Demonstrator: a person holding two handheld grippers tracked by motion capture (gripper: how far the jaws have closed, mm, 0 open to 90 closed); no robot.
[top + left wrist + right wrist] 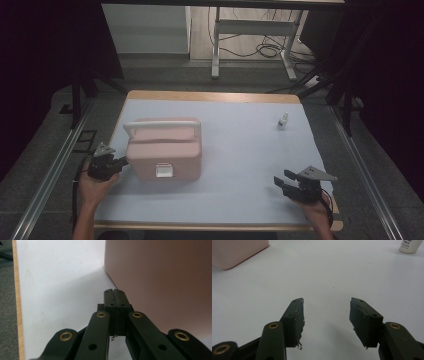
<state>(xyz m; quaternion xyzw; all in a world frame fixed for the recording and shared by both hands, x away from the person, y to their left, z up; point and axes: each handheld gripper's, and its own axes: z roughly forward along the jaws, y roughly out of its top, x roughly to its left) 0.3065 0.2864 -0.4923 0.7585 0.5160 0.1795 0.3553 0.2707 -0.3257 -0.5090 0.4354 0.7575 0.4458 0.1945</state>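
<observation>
A pink lidded box (164, 149) with a white handle and a white front clasp stands on the white mat (240, 150), left of centre. My left gripper (121, 162) is shut with nothing between its pads, its tips just at the box's lower left side. In the left gripper view the closed jaws (114, 293) point along the pink wall (160, 277). My right gripper (281, 179) hovers open near the front right corner of the mat. Its jaws (325, 307) stand wide apart over bare mat. A small white bottle (283, 120) stands at the back right; its base (410, 245) appears at the top edge of the right gripper view.
The wooden table edge (210, 96) frames the mat. A corner of the pink box (237, 252) lies at the upper left in the right gripper view. Beyond the table are desk legs and cables (260, 47) on the floor.
</observation>
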